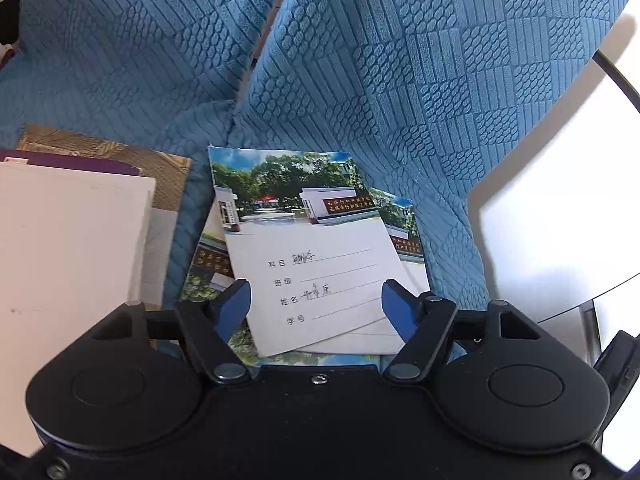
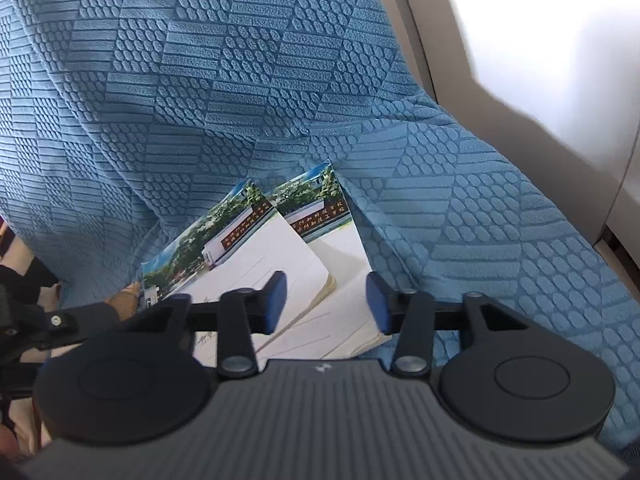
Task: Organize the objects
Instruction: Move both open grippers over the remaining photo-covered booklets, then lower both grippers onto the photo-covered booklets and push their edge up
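Observation:
Several thin exercise books with a photo of a school gate on the cover lie overlapping on a blue textured sofa cover point(image 1: 400, 80). The top book point(image 1: 312, 248) shows handwritten lines; a second book point(image 1: 404, 220) pokes out at its right and a third point(image 1: 208, 264) at its left. My left gripper point(image 1: 316, 300) hovers over the top book's lower half, open, its blue pads apart above the cover. In the right wrist view, the top book point(image 2: 256, 256) overlaps the second book point(image 2: 340, 240). My right gripper point(image 2: 326, 300) stands open over their near edges, with nothing pinched.
A stack lies left of the exercise books: a white book point(image 1: 72, 248) on a purple one point(image 1: 80, 162) and a gold-patterned one point(image 1: 120, 152). The sofa's back cushions point(image 2: 200, 80) rise right behind. A pale floor point(image 1: 560, 200) lies off the sofa's right edge.

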Demonstrator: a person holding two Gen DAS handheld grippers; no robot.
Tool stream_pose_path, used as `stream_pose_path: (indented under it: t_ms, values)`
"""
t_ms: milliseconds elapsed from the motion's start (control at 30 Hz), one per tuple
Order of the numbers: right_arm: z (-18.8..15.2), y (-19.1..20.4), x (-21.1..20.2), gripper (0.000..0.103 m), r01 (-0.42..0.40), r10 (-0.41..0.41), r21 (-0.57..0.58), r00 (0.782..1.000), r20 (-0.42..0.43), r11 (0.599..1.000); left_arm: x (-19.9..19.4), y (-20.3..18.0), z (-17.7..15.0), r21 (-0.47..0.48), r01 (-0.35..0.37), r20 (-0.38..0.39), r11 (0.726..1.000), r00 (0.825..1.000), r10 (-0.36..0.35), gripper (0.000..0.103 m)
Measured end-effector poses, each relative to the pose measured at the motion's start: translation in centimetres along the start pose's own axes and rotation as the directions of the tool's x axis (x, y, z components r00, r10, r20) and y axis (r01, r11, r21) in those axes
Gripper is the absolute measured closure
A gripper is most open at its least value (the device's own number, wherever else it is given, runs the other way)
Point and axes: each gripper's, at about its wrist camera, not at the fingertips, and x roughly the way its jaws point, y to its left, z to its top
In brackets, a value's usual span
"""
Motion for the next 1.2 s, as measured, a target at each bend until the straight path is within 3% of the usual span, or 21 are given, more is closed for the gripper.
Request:
stream_pose_path:
  t_ms: [167,400,533,700,833,1000,1200]
  values:
    - [0.1,0.6,0.8,0.068,0.026,-0.026,-0.07,1.0,-0.006,0.997,1.1,0.1,0.2,-0.019,0.001,-0.008,1.0,1.0,-0.001,0.041]
    - [-0.1,1.6,1.9,0.07,0.056,-0.062,-0.162,0.997,-0.036,0.985,2.1,0.7,0.1,-0.054,0.009,-0.029,0.999,1.0,-0.01,0.046]
    - [-0.4,2.6,2.0,0.071,0.143,-0.146,-0.258,0.989,0.007,0.955,1.9,0.6,0.0,-0.059,0.007,-0.034,0.998,0.999,-0.009,0.046]
    - [-0.1,2.9,1.7,0.07,0.132,-0.126,-0.294,0.991,0.039,0.947,1.7,0.5,0.1,-0.072,0.022,-0.034,0.997,0.999,-0.025,0.046]
    - [-0.3,2.9,2.5,0.072,0.113,-0.122,-0.302,0.993,-0.011,0.947,2.5,0.7,-0.1,-0.114,0.041,-0.054,0.993,0.997,-0.047,0.047]
    - [0.0,2.3,2.3,0.073,0.088,-0.095,-0.243,0.995,-0.017,0.966,3.4,1.4,-0.2,-0.183,0.077,-0.077,0.98,0.993,-0.093,0.05]
    - [0.2,1.8,2.3,0.073,0.066,-0.071,-0.198,0.997,-0.019,0.978,3.5,2.7,0.1,-0.229,0.03,-0.076,0.973,0.996,-0.049,0.052]
